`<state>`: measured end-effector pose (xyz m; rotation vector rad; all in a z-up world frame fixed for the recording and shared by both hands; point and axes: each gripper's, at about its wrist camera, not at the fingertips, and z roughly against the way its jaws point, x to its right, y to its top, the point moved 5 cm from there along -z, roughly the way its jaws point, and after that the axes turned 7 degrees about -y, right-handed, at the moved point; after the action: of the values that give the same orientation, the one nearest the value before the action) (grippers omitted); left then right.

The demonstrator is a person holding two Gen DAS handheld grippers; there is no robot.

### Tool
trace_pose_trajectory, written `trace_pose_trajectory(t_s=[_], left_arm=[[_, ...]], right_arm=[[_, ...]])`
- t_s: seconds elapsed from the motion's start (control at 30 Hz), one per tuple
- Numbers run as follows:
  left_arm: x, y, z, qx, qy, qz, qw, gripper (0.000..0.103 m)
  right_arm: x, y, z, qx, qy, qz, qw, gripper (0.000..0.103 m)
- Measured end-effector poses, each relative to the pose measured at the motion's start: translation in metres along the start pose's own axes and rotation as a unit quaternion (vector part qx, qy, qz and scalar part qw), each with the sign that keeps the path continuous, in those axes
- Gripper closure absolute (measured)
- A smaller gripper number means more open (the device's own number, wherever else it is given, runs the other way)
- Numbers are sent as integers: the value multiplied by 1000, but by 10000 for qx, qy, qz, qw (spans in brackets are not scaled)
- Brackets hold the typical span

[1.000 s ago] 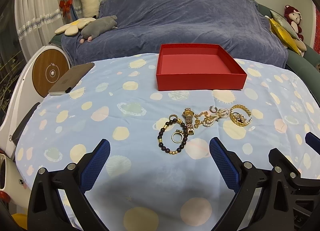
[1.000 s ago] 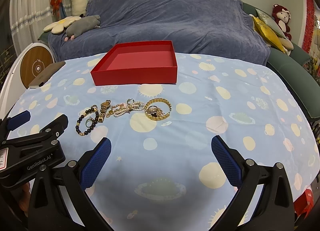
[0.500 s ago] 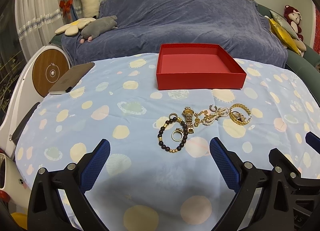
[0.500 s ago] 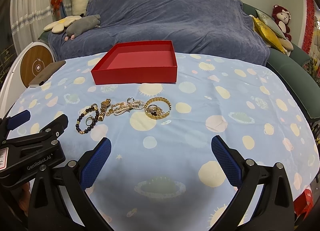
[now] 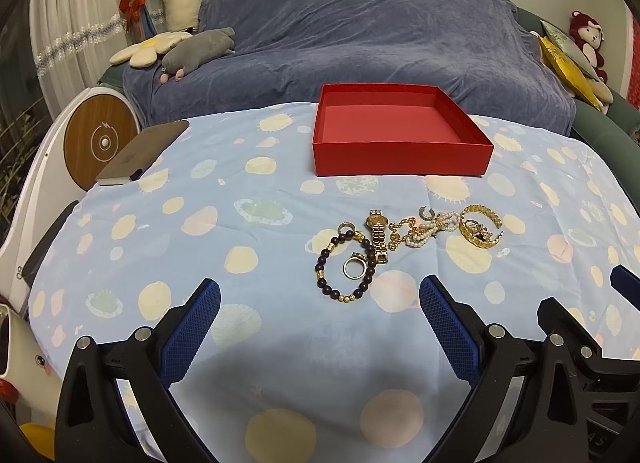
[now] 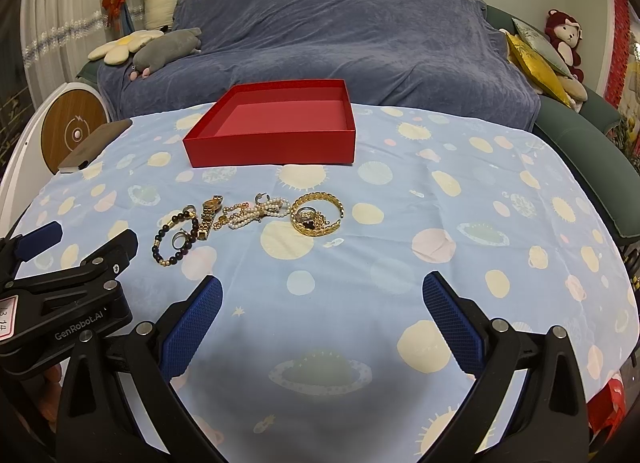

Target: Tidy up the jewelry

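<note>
An empty red box [image 5: 400, 167] [image 6: 272, 151] sits at the far side of the table. In front of it lies a row of jewelry: a dark bead bracelet [image 5: 322, 263] [image 6: 157, 243] around a ring [image 5: 353, 267], a gold watch [image 5: 378, 237] [image 6: 208, 213], a pearl strand [image 5: 426, 231] [image 6: 250, 217] and a gold bangle [image 5: 480, 227] [image 6: 318, 215]. My left gripper [image 5: 320, 303] hangs open just short of the bead bracelet. My right gripper [image 6: 322, 303] is open too, nearer than the bangle, nothing held.
A blue cloth with yellow and pink spots [image 5: 200, 231] covers the table. A brown flat case [image 5: 142, 153] lies at its far left edge. Behind stands a couch under a blue cover [image 5: 360, 35] with plush toys. A white machine [image 5: 100, 139] stands left.
Both grippers have crept slightly forward toward the jewelry; both stay open and the jewelry lies where it was.
</note>
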<state>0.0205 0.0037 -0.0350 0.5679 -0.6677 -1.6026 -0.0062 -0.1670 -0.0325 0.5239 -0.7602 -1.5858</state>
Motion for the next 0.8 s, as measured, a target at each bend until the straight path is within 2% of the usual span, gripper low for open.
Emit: trace_pose_trajectory(t_s=[0.8], left_arm=[[0, -4, -1, -18, -2, -1, 10000, 6]], right_arm=[[0, -1, 0, 6, -7, 7, 10000, 5]])
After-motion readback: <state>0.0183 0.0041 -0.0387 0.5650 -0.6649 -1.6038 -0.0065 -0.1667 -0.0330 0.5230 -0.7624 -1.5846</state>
